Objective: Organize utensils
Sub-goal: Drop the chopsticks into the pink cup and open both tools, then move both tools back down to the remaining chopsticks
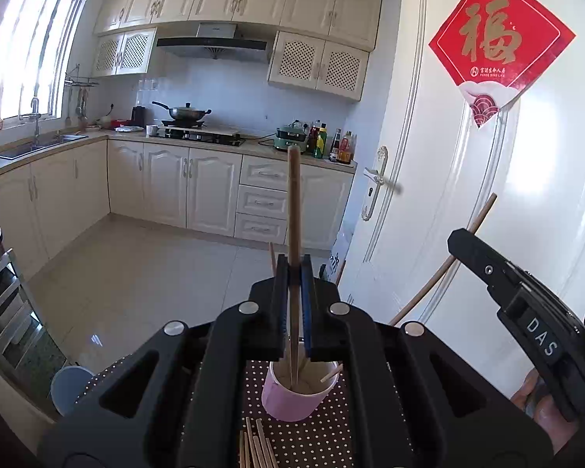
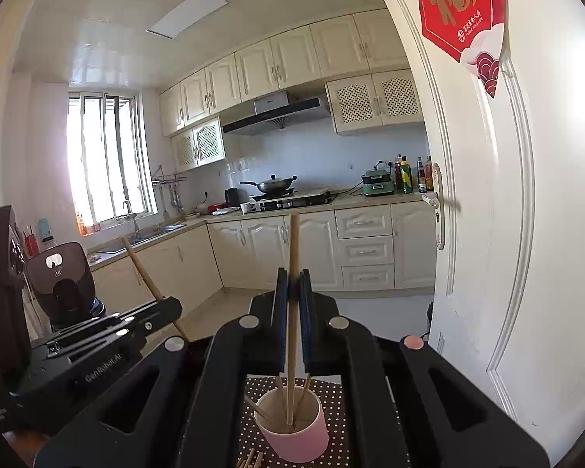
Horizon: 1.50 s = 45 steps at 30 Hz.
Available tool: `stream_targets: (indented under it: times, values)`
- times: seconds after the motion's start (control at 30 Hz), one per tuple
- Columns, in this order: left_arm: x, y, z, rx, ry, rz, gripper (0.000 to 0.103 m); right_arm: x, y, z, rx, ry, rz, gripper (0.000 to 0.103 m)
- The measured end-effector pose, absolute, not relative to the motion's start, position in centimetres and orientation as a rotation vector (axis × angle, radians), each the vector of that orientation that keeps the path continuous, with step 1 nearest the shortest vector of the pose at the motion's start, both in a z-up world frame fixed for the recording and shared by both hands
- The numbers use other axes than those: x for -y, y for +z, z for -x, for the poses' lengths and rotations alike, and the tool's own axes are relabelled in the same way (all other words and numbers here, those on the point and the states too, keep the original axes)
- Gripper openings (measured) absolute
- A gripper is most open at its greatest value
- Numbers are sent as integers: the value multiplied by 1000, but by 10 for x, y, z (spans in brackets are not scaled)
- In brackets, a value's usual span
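Note:
A pink cup (image 1: 298, 397) (image 2: 294, 431) stands on a dark polka-dot cloth (image 1: 312, 440) (image 2: 339, 394) below both grippers. My left gripper (image 1: 293, 269) is shut on a wooden chopstick (image 1: 293, 202) held upright, its lower end in the cup. My right gripper (image 2: 292, 284) is shut on another wooden chopstick (image 2: 293, 241), also upright with its lower end in the cup. The cup holds other chopsticks too. The right gripper (image 1: 518, 292) shows at the right of the left wrist view, and the left gripper (image 2: 109, 335) at the left of the right wrist view. Several loose chopsticks (image 1: 255, 448) (image 2: 249, 460) lie on the cloth in front of the cup.
A white door (image 1: 487, 195) (image 2: 526, 195) with a red paper sign stands close on the right. A brown appliance (image 2: 62, 280) and a dark cabinet (image 2: 0, 273) stand on the left. Kitchen counters (image 1: 175, 136), a wok and bottles are far behind. A blue-grey bowl (image 1: 70, 386) sits low on the left.

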<state>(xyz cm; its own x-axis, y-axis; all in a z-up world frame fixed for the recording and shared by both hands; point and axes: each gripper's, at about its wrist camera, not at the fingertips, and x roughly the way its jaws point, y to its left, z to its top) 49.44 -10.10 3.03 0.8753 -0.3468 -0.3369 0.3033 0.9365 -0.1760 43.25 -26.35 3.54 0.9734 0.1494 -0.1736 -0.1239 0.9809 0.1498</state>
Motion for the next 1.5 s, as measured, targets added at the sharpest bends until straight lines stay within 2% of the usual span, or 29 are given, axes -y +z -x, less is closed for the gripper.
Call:
stream_targets:
  times: [0.37,0.73,0.77,0.8,0.87,0.9,0.93,1.1,1.2,1.3,1.5]
  values:
    - [116,-7,-502,-422,-382,51,6,261,12,-452,-234,144,-120,4]
    - [110,-16,-499,-445,-372,45,8,259,-5,-456,-279,142,-126,4]
    - [109,-16,-499,-448,-368,45,10,260,-6,-456,-284,143,-130,4]
    - [108,-17,-498,-448,-366,45,16,260,-8,-456,-290,146,-136,4]
    - [106,-16,-495,-438,-355,39,34,259,-9,-455,-297,149,-133,5]
    - [105,-16,-492,-427,-346,36,51,258,-10,-453,-298,148,-130,5]
    - [104,-14,-488,-410,-341,33,54,257,-10,-452,-295,145,-130,5]
    - [94,-13,-476,-413,-315,28,54,258,-10,-444,-305,160,-146,6]
    - [88,-13,-468,-412,-299,18,60,256,-7,-439,-310,156,-149,13]
    - [78,-18,-454,-419,-283,-11,62,255,-5,-427,-311,159,-150,20]
    - [61,-32,-431,-470,-267,-48,62,249,-10,-407,-359,173,-130,20]
